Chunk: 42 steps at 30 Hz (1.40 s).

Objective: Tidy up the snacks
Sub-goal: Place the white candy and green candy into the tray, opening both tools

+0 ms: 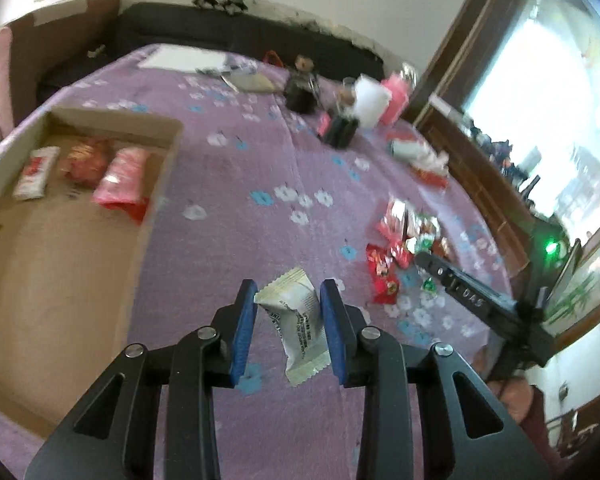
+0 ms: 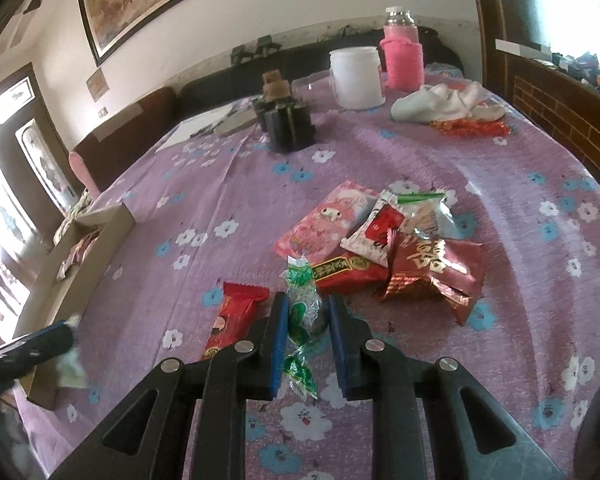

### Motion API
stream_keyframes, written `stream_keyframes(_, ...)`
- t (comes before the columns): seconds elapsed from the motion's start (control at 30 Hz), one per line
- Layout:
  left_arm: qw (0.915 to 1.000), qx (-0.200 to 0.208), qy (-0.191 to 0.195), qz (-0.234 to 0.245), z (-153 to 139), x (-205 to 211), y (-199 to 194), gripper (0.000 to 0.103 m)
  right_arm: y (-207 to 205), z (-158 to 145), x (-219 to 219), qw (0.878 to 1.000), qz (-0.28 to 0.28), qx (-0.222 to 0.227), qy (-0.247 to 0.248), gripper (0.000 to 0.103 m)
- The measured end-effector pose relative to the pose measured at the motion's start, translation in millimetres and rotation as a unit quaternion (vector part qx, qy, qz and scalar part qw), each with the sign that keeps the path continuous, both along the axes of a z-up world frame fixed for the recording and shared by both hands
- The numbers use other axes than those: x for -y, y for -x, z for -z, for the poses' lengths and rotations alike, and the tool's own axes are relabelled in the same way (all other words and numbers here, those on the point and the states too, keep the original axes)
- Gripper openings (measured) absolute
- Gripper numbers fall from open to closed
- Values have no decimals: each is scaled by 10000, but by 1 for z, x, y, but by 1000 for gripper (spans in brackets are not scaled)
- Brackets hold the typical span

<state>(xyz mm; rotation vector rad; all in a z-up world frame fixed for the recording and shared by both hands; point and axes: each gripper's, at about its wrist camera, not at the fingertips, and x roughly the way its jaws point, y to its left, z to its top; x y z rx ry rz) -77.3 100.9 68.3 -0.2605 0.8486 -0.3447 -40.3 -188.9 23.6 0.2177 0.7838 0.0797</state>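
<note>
at the far left lies a shallow brown cardboard box [image 1: 80, 216] on the purple flowered tablecloth [image 1: 236, 184]. three snacks lie side by side at its far end: a white and red wrapped bar [image 1: 34, 173], an orange and red crinkled packet [image 1: 87, 158], and a pink plastic packet [image 1: 121, 178].

right of the box, the left gripper [image 1: 287, 320] has its blue pads against both sides of a white printed snack packet [image 1: 296, 332], pinching it above the cloth, tilted.

further right, a loose heap of red, pink and silver snack wrappers [image 2: 388, 248] rests on the cloth. a red rectangular snack bar [image 2: 232, 316] lies just beside the heap's near left edge.

the right gripper [image 2: 308, 344] is beside that heap. a green and clear twisted candy wrapper [image 2: 300, 320] stands between its blue pads, touching the left pad; a gap shows at the right pad, so i cannot tell whether it is gripped.

behind stand a white plastic tub [image 2: 356, 76] and a bottle in a pink knitted sleeve [image 2: 402, 56].
</note>
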Motion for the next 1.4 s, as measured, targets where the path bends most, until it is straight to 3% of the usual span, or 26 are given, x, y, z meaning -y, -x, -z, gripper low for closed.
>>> stream_keyframes(0.17, 9991, 207, 95, -364, -22, -51, 10, 30, 9, -18, -5, 9997, 58, 224, 97, 21)
stream_keyframes(0.3, 9964, 309, 61, -788, -30, -95, 10, 30, 16, -44, -23, 9992, -200, 357, 34, 21)
stream_keyframes(0.5, 9929, 167, -65, -1172, -21, -143, 1, 30, 8, -76, -85, 9948, -919, 417, 123, 20)
stream_keyframes(0.73, 9903, -143, -95, -1379, -3, -185, -16, 30, -6, -86, -170, 9839, -1755, 273, 213, 20)
stream_keyframes(1.0, 9864, -520, -48, -1558, 18, -219, -38, 30, -24, -72, -254, 9698, -2409, 12, 369, 20)
stream_keyframes(1.4, 9818, -1024, -498, -1518, 40, -214, -94, 30, -69, -24, -327, 9570, -2773, -684, 505, 20)
